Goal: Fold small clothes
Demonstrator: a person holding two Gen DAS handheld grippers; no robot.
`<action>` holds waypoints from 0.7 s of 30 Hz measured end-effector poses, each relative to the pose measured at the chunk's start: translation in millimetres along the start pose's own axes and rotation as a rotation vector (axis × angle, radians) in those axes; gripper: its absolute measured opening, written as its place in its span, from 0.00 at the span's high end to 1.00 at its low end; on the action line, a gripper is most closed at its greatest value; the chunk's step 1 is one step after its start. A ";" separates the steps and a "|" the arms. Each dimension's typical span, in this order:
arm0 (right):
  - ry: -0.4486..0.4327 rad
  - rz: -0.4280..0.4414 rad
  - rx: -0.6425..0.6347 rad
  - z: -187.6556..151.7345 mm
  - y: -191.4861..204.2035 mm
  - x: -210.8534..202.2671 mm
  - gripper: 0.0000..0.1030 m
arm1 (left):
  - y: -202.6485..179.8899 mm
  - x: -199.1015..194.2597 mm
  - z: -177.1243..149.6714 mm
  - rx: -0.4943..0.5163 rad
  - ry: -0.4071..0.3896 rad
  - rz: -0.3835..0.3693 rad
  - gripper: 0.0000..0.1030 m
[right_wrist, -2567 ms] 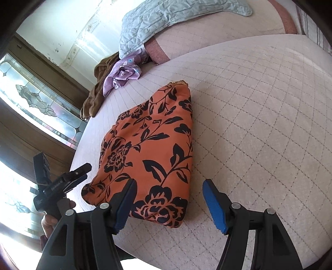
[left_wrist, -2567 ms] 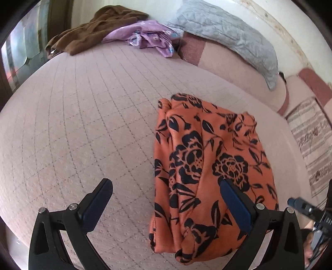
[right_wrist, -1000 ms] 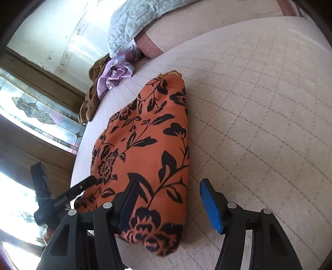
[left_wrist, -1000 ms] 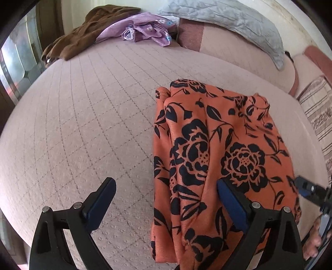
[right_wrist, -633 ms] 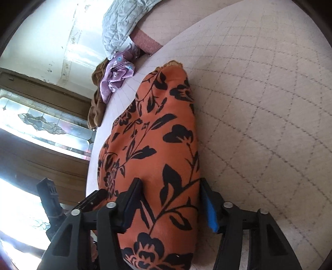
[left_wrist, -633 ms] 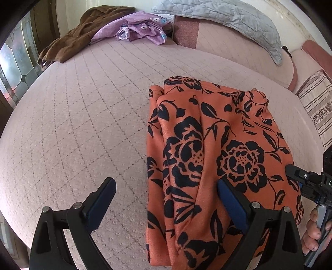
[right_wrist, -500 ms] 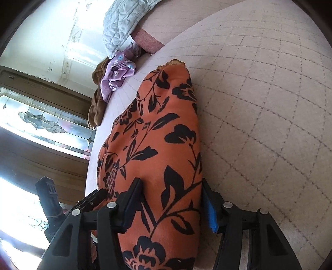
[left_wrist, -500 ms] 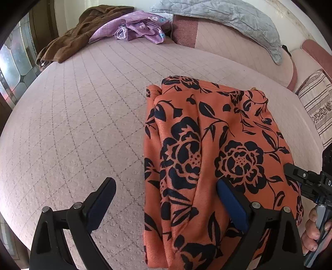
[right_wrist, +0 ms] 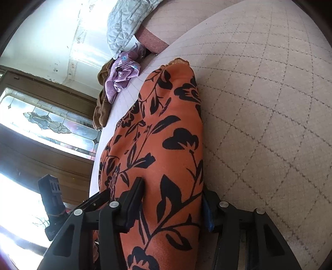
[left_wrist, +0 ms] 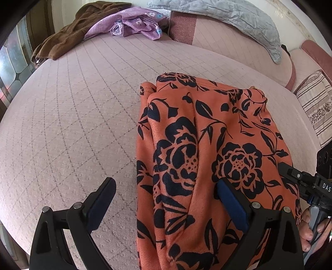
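Observation:
An orange garment with black flowers (left_wrist: 207, 145) lies folded lengthwise on the pink quilted bed (left_wrist: 72, 124). My left gripper (left_wrist: 166, 184) hovers open over its near left edge, one finger above the bedspread and the other finger (left_wrist: 230, 199) over the cloth. In the right wrist view the same garment (right_wrist: 166, 135) bulges up between the jaws of my right gripper (right_wrist: 172, 189), which are closing with the pads pressing into the garment's right-hand edge. The right gripper's tip (left_wrist: 298, 178) also shows at the left view's right edge, with a hand (left_wrist: 309, 230) below it.
A brown garment (left_wrist: 68, 35) and a purple flowered cloth (left_wrist: 132, 25) are heaped at the bed's far end. A grey quilted pillow (left_wrist: 228, 16) lies on the pink headboard cushion behind them. A striped cushion (left_wrist: 317, 103) sits at the right. A stained-glass window (right_wrist: 51, 122) is beyond the bed's left side.
Both grippers have sunk closer to the garment's near end. The right jaws have narrowed from straddling the right-hand edge to pinching the cloth, which now bulges between them.

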State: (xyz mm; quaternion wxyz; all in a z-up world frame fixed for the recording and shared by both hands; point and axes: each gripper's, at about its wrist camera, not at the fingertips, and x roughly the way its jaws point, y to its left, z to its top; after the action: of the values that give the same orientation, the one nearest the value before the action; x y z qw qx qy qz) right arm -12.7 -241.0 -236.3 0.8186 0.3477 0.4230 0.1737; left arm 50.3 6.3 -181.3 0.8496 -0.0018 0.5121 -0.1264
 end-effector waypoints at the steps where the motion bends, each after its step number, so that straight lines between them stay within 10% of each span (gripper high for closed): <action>1: 0.000 0.000 0.000 -0.1 0.2 0.2 0.49 | -0.2 0.5 -0.1 0.001 -0.001 0.000 0.05; 21: 0.021 -0.042 -0.011 -1.4 3.7 -4.8 0.48 | -2.2 14.9 -8.1 0.000 0.015 -0.075 0.11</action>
State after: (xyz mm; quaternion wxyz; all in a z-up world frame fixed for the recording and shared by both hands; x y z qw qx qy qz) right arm -16.6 -240.6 -231.4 0.8195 0.3322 0.4378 0.1626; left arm 49.4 1.9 -197.8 0.8404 -0.0199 0.5180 -0.1580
